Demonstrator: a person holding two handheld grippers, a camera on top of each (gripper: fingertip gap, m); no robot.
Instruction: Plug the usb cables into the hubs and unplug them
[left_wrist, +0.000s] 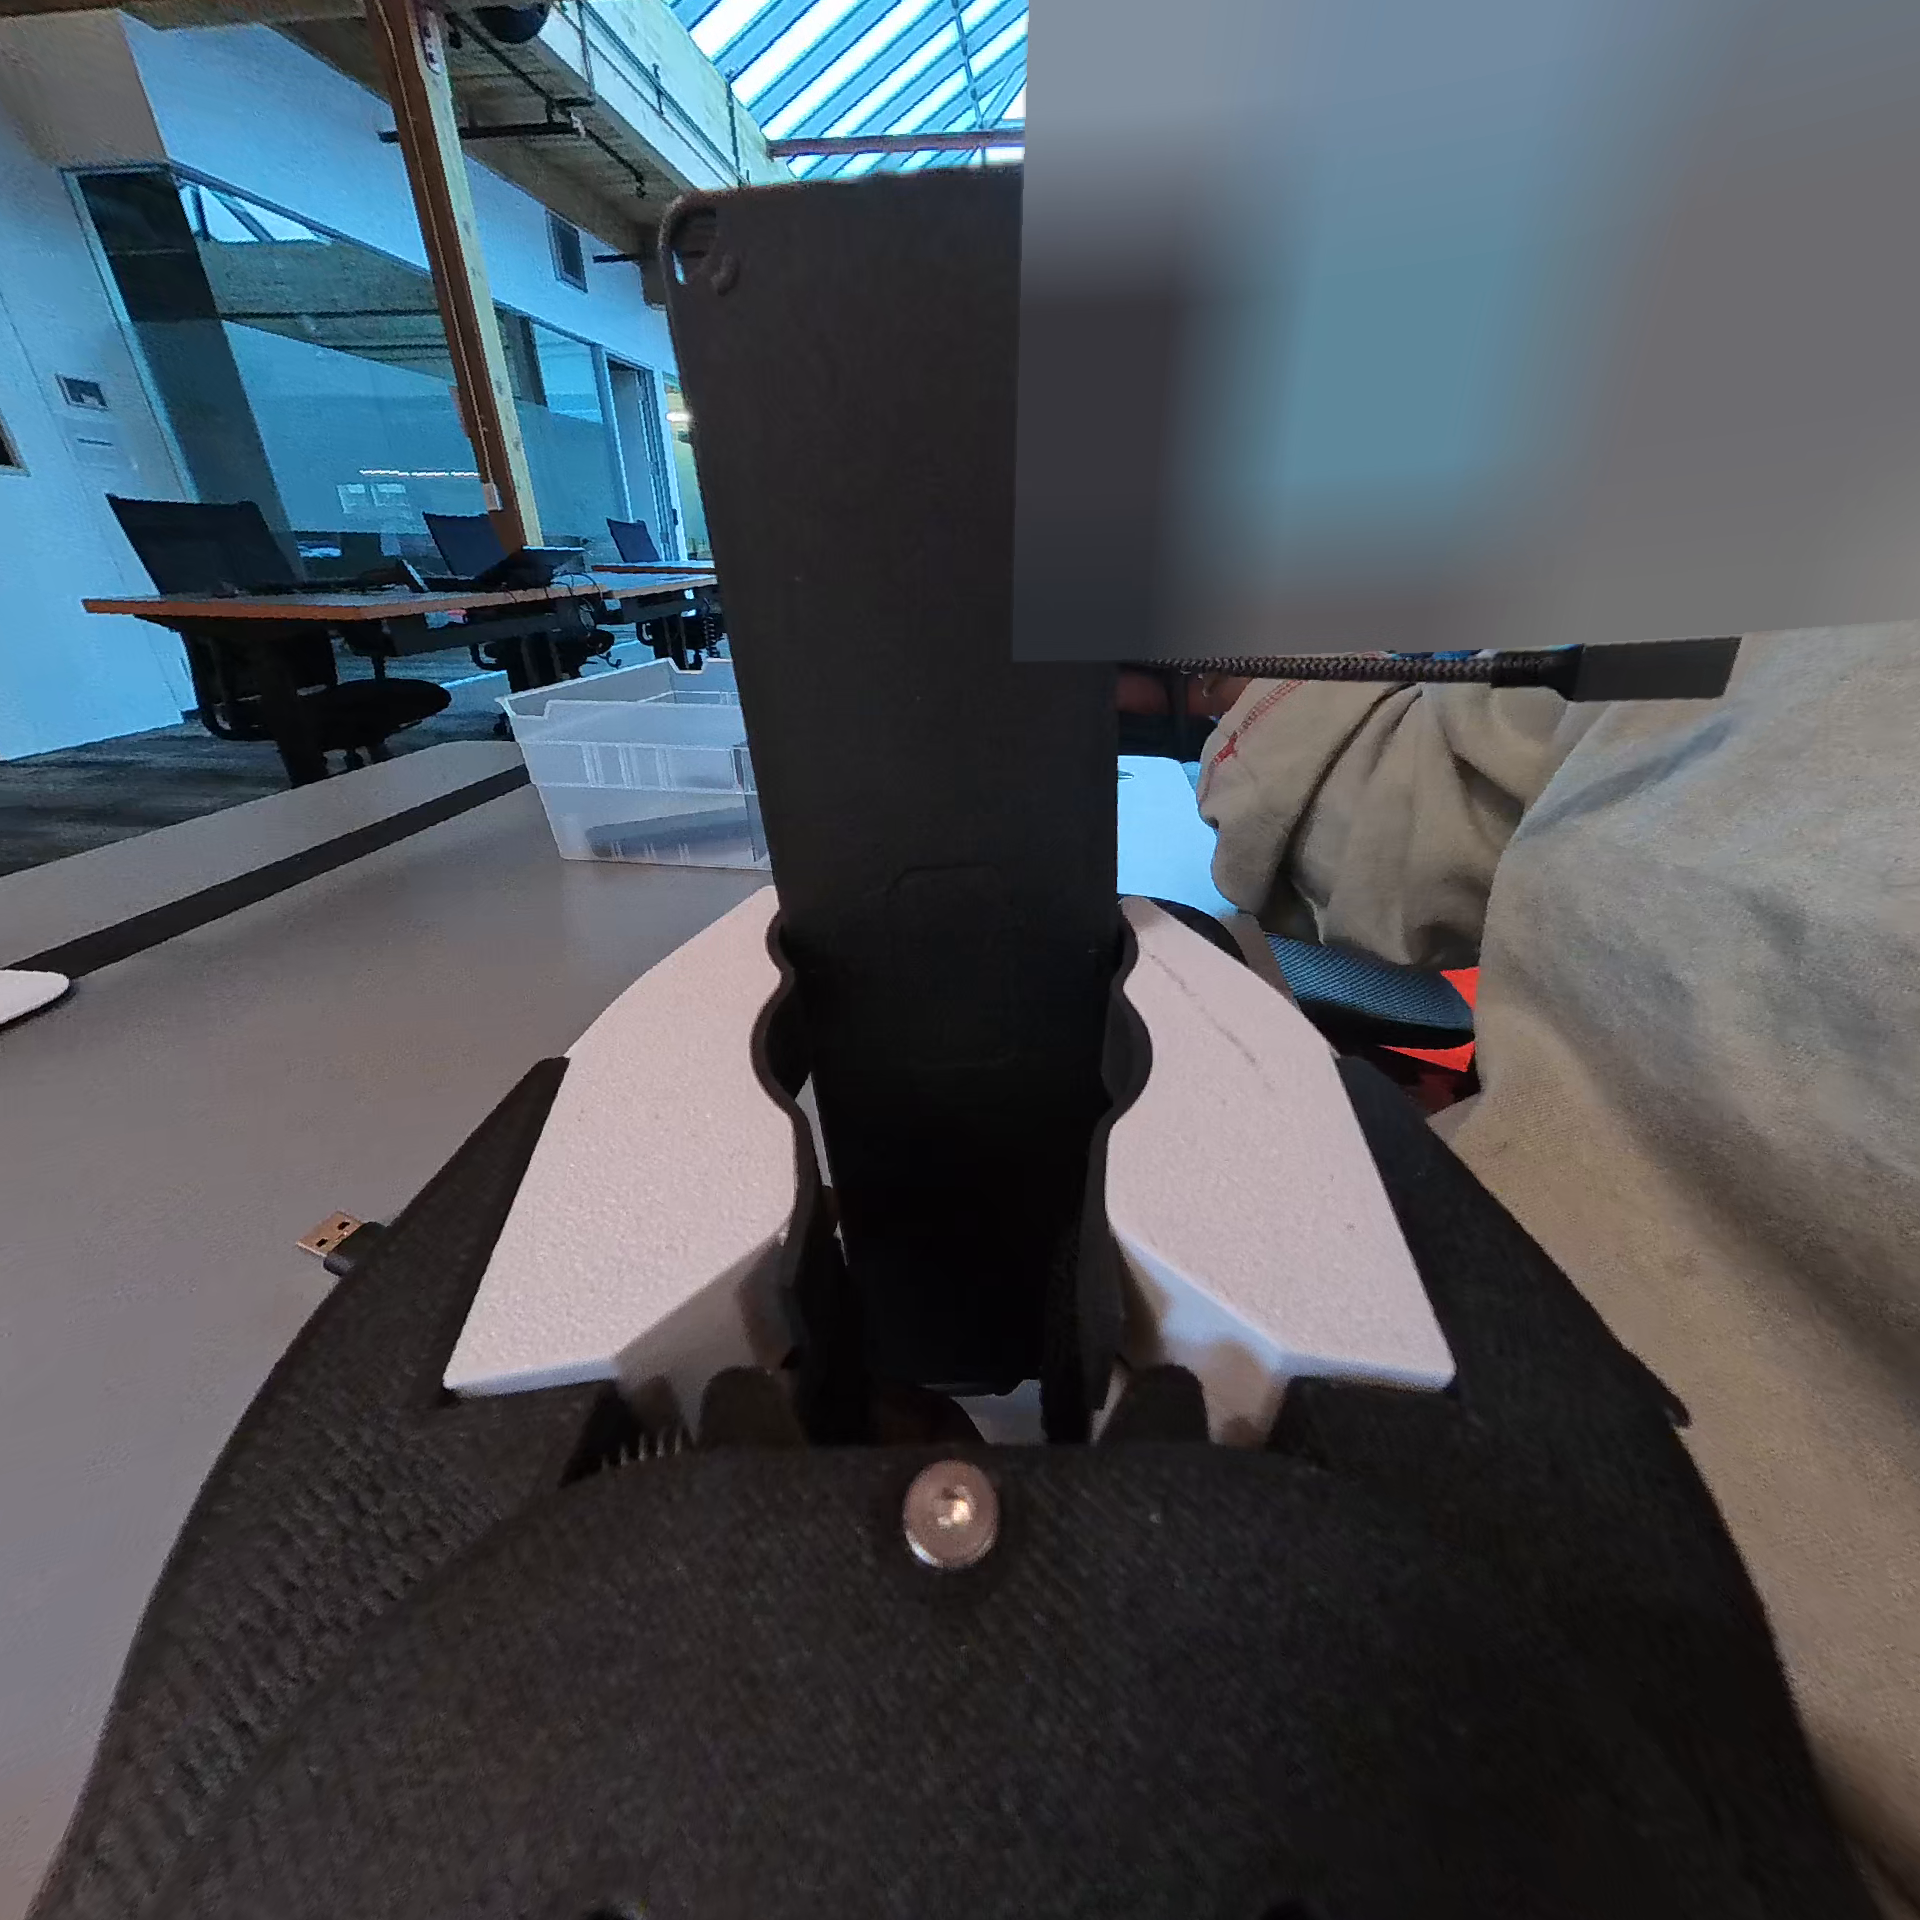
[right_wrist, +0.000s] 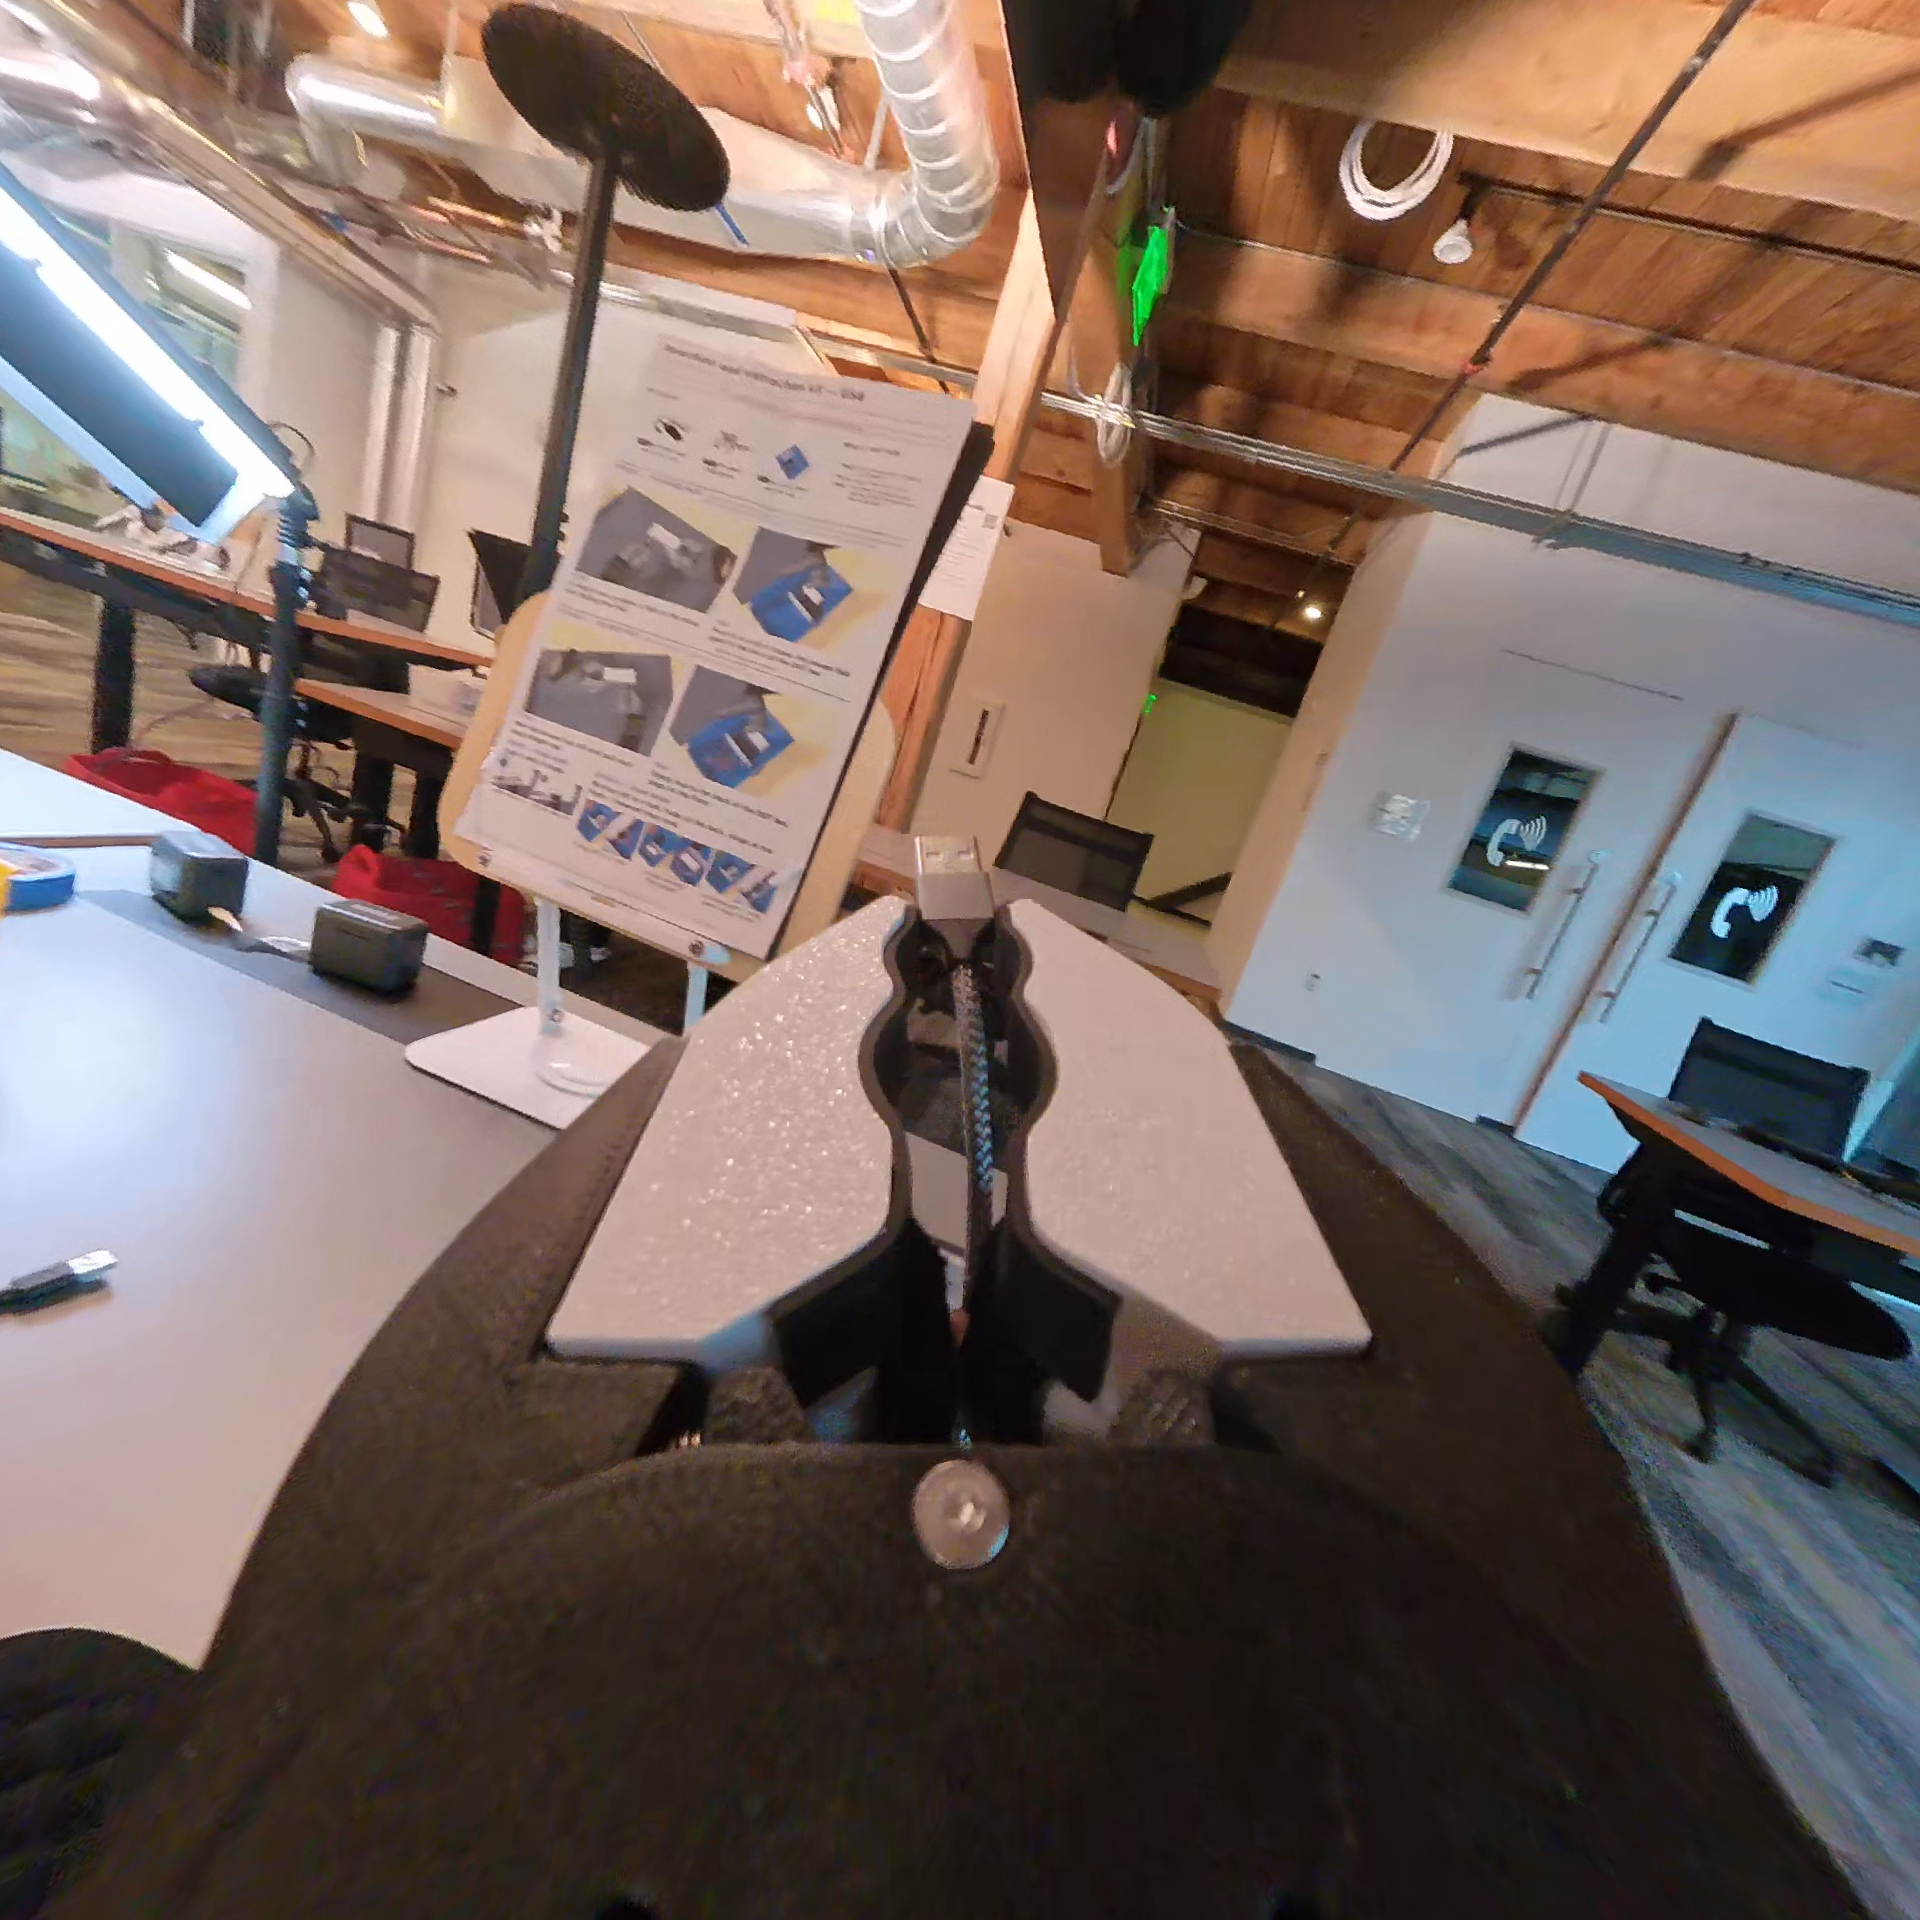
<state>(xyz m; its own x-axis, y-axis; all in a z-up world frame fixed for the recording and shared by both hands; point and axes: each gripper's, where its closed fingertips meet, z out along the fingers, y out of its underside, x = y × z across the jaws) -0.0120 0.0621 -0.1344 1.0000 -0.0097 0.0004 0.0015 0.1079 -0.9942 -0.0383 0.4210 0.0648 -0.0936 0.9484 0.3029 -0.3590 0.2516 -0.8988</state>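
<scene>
My left gripper (left_wrist: 948, 925) is shut on a long flat black hub (left_wrist: 883, 540) that stands upright between the fingers and rises well above them. A braided cable with a dark plug body (left_wrist: 1652, 670) runs across at the upper right of the left wrist view, beside the hub. My right gripper (right_wrist: 948, 914) is shut on a braided USB cable (right_wrist: 977, 1081); its silver plug (right_wrist: 948, 868) pokes out past the fingertips, pointing forward into the room. A loose USB plug (left_wrist: 335, 1238) lies on the grey table (left_wrist: 312, 1039) left of the left gripper. Another loose plug (right_wrist: 62, 1276) lies on the table at the left.
A clear plastic bin (left_wrist: 644, 769) stands behind the hub. A person's grey sleeve (left_wrist: 1662, 1143) fills the right. A printed instruction sheet on a stand (right_wrist: 717, 665), two small dark boxes (right_wrist: 369, 945), a tape roll (right_wrist: 31, 878) and a lamp post (right_wrist: 566, 343) stand at the table's far side. One gripper's finger ends stand about 40 cm off the other's. My right tips are about 45 cm from the loose plug (right_wrist: 62, 1276), my left tips only 20 cm.
</scene>
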